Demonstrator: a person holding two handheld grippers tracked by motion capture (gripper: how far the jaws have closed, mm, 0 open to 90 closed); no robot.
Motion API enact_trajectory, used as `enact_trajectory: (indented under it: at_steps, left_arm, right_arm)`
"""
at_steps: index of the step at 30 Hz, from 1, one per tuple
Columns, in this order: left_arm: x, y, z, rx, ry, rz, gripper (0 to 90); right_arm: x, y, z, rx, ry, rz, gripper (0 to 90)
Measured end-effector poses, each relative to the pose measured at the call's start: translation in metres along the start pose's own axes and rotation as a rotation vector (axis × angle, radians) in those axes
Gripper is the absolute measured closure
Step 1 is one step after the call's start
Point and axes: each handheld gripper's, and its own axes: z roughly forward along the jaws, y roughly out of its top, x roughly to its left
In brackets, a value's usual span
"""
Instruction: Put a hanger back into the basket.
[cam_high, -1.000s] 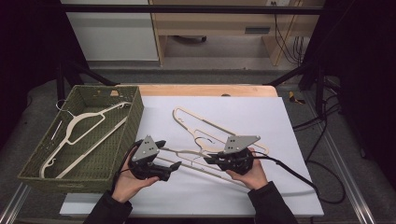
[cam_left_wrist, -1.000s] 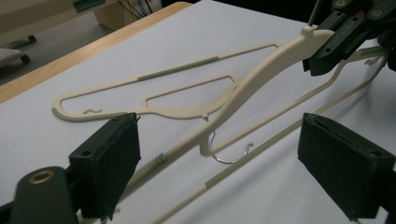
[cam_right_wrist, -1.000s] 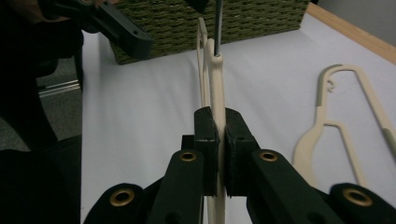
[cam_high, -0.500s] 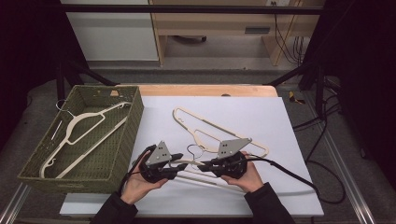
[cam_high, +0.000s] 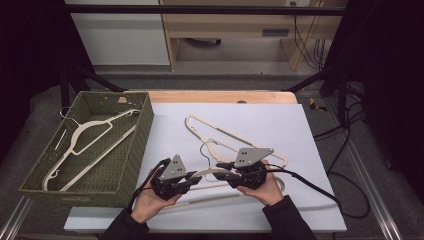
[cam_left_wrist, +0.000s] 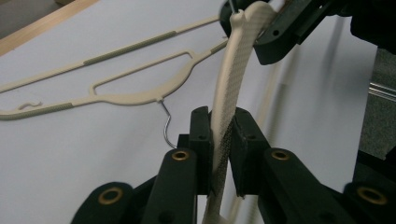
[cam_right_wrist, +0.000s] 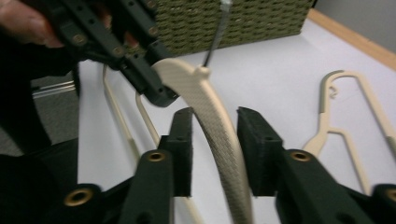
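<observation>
1. The cream plastic clothes hanger with a metal hook (cam_high: 212, 172) is held off the white table sheet (cam_high: 310, 125) at the near edge, between the two hand-held grippers.
2. The left gripper (cam_left_wrist: 219, 151) has just been closing; its pads now clamp one textured shoulder of that hanger, as the left gripper view shows plainly.
3. The right gripper (cam_right_wrist: 215, 149) has just been opening. In the right gripper view the other shoulder passes between its pads, with a gap on either side; it no longer pinches the hanger.
4. In the high view the left gripper (cam_high: 175, 177) sits just beside the near right corner of the green woven basket (cam_high: 135, 150); the right gripper (cam_high: 247, 170) lies to its right, near the sheet's middle.
5. Two more cream hangers (cam_high: 225, 137) lie flat on the sheet beyond the grippers; their outlines overlap, so whether they touch cannot be settled.
6. Two further cream hangers (cam_high: 92, 135) rest inside the basket.
</observation>
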Motion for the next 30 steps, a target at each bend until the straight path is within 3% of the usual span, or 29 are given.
enact_trajectory:
  at_steps: [2,4,7,10,14,20,23,30]
  left_arm:
    - [-0.004,0.0,0.002,0.003,-0.022,0.0,84.4]
    - [-0.007,0.0,0.004,0.006,-0.011,-0.009,85.9]
    - [-0.006,-0.001,0.004,0.002,-0.01,-0.035,86.1]
    - [-0.003,-0.001,0.0,-0.015,0.005,-0.06,86.1]
    - [0.0,0.0,-0.009,-0.039,0.042,-0.076,86.0]
    - [0.006,0.001,-0.022,-0.078,0.087,-0.11,86.0]
    - [0.007,0.002,-0.028,-0.094,0.101,-0.126,86.0]
    - [0.012,0.008,-0.048,-0.14,0.121,-0.154,86.0]
  right_arm:
    - [0.0,0.0,0.0,-0.011,-0.037,-0.005,54.7]
    - [0.0,-0.001,0.0,-0.015,-0.071,-0.016,52.3]
    - [-0.001,0.0,-0.004,-0.028,-0.074,-0.007,44.8]
    - [-0.002,0.002,-0.009,-0.05,-0.114,-0.003,36.2]
    - [-0.005,0.001,-0.022,-0.089,-0.171,0.042,20.5]
    - [-0.013,-0.006,-0.045,-0.165,-0.239,0.13,6.9]
    - [-0.016,-0.012,-0.054,-0.192,-0.263,0.169,5.5]
    - [-0.021,-0.031,-0.069,-0.175,-0.318,0.226,3.1]
